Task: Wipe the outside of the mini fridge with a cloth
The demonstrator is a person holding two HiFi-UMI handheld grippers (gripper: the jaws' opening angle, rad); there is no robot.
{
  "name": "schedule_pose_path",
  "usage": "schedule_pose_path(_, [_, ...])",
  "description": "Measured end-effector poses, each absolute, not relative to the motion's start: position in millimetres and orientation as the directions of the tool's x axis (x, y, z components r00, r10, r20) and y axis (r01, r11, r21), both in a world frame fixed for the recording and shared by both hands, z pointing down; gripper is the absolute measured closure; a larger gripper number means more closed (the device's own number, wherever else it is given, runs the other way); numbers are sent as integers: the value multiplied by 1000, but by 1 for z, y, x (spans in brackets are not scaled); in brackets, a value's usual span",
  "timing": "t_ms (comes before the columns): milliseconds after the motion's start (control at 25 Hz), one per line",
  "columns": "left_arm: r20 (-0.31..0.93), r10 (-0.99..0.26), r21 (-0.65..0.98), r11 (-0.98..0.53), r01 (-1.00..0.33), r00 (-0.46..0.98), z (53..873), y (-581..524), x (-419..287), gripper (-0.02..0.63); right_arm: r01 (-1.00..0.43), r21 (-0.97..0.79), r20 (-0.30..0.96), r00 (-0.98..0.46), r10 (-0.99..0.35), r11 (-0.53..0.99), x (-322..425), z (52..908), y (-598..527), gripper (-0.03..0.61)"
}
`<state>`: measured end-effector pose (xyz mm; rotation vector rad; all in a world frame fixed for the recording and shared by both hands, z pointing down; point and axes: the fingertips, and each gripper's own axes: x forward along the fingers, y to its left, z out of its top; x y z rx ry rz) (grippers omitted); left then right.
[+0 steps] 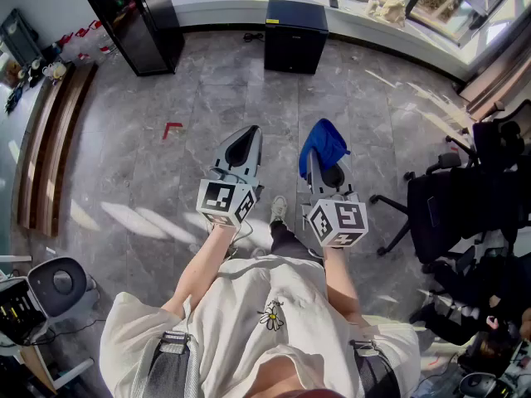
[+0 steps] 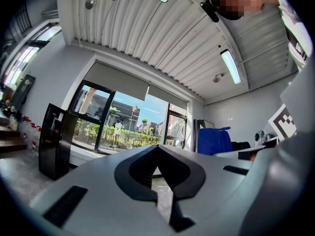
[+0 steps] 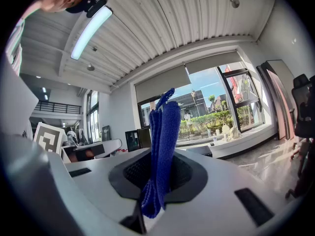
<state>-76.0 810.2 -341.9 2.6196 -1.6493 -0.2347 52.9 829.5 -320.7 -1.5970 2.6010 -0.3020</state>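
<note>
The black mini fridge (image 1: pixel 294 36) stands on the floor by the window wall, well ahead of me and away from both grippers. My right gripper (image 1: pixel 322 160) is shut on a blue cloth (image 1: pixel 323 143). In the right gripper view the folded cloth (image 3: pixel 165 132) sticks up from between the shut jaws of the gripper (image 3: pixel 162 154). My left gripper (image 1: pixel 241 149) is level with the right one, and its jaws are shut with nothing in them. In the left gripper view the gripper (image 2: pixel 158 147) points toward the windows, with the cloth (image 2: pixel 214 140) showing at the right.
A taller black cabinet (image 1: pixel 137 19) with its door ajar stands at the far left. Black office chairs (image 1: pixel 452 201) crowd the right side. A wooden bench (image 1: pixel 50 148) runs along the left, and a red mark (image 1: pixel 172 128) lies on the grey tiled floor.
</note>
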Motion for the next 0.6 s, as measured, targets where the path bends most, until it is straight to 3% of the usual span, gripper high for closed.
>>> schedule_pose_path(600, [-86,-922,99,-385,-918,377,-350,597,-50,609,-874,-204,88,-464,-881,440,94,-318,608,506])
